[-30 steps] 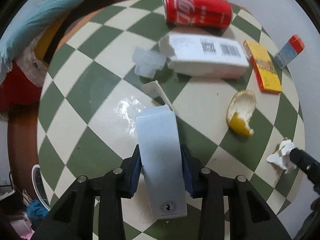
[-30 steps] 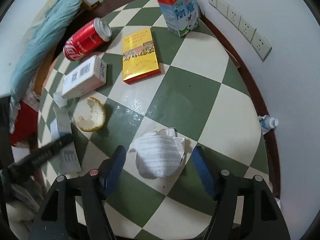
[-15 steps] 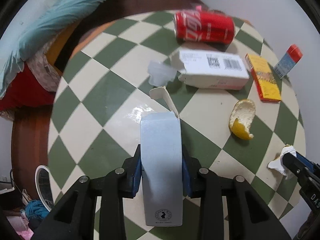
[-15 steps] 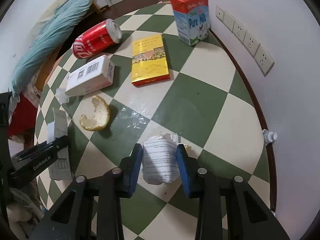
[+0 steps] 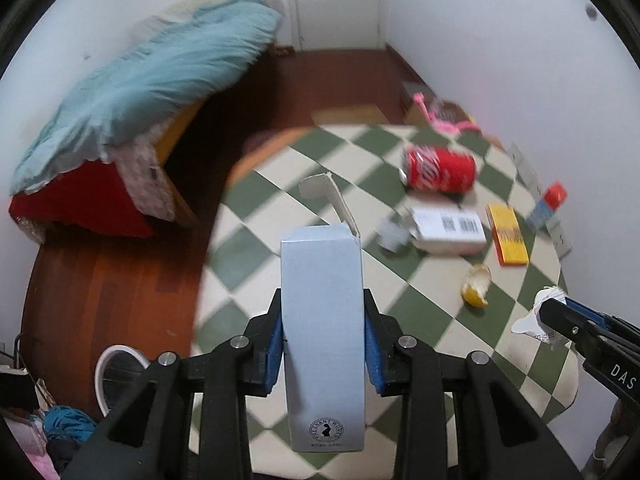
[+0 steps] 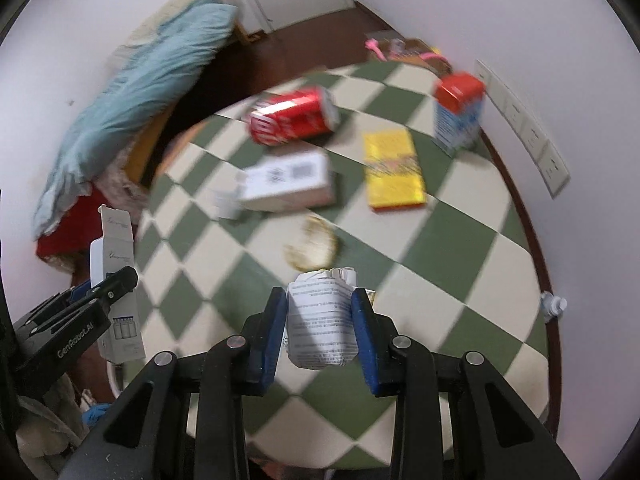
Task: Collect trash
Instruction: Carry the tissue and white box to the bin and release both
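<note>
With the left gripper (image 5: 324, 344) clamped on the pale blue carton (image 5: 322, 320) and the right gripper (image 6: 320, 320) clamped on the crumpled paper (image 6: 320, 320), both above the counter (image 6: 460, 280), the carry-off step is in hand; next, a bin must be located.

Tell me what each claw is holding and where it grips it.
Left claw: light blue carton, clamped across its two long sides, near the middle. Right claw: crumpled printed paper, squeezed on opposite sides.
</note>
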The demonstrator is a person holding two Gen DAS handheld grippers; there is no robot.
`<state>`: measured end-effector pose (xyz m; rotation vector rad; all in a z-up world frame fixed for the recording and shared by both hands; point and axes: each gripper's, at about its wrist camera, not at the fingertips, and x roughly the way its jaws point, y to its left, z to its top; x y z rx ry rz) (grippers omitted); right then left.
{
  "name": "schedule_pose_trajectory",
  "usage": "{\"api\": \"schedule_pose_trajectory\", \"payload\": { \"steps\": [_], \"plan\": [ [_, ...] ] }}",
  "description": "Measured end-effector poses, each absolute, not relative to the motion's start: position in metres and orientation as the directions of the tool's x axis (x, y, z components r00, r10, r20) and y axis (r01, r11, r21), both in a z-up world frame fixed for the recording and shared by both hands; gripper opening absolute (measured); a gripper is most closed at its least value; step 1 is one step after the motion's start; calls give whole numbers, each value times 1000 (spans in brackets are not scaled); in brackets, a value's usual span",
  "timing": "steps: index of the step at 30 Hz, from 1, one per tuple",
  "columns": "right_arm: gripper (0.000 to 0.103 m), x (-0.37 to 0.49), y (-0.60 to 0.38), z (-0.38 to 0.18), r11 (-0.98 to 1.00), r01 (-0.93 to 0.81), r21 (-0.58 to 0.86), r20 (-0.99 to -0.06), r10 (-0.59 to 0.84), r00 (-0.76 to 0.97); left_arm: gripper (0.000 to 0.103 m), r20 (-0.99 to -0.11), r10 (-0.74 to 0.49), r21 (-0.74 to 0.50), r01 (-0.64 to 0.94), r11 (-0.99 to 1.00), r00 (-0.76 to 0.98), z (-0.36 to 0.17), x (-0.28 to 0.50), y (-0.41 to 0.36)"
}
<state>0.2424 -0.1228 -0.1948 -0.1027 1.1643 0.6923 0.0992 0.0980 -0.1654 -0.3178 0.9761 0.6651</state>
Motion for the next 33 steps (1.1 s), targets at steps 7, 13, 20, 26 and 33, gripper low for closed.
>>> {"api": "schedule_pose_trajectory", "payload": {
  "steps": [7,13,20,26,33],
  "plan": [
    [35,195,-63,-140,686,-655,317,-810,555,190,30,-790,468,48,-722,690,396,-120,25,150],
    [35,131,18,-116,554,-755,352,-775,624,96,30,-781,536,60,-815,576,321,-115,-63,206],
    [35,32,126,-152,408,-827,387,-797,599,-78,30,-855,499,64,-923,379,145,-178,-185,274],
    [35,-59,209,-225,319,-864,390,-858,466,-215,30,-941,324,-22,-974,227,96,-259,-269,317],
    [35,-136,282,-322,270,-888,372,-914,273,-300,41,-975,137,-162,-983,89,173,-334,-325,340]
  ]
}}
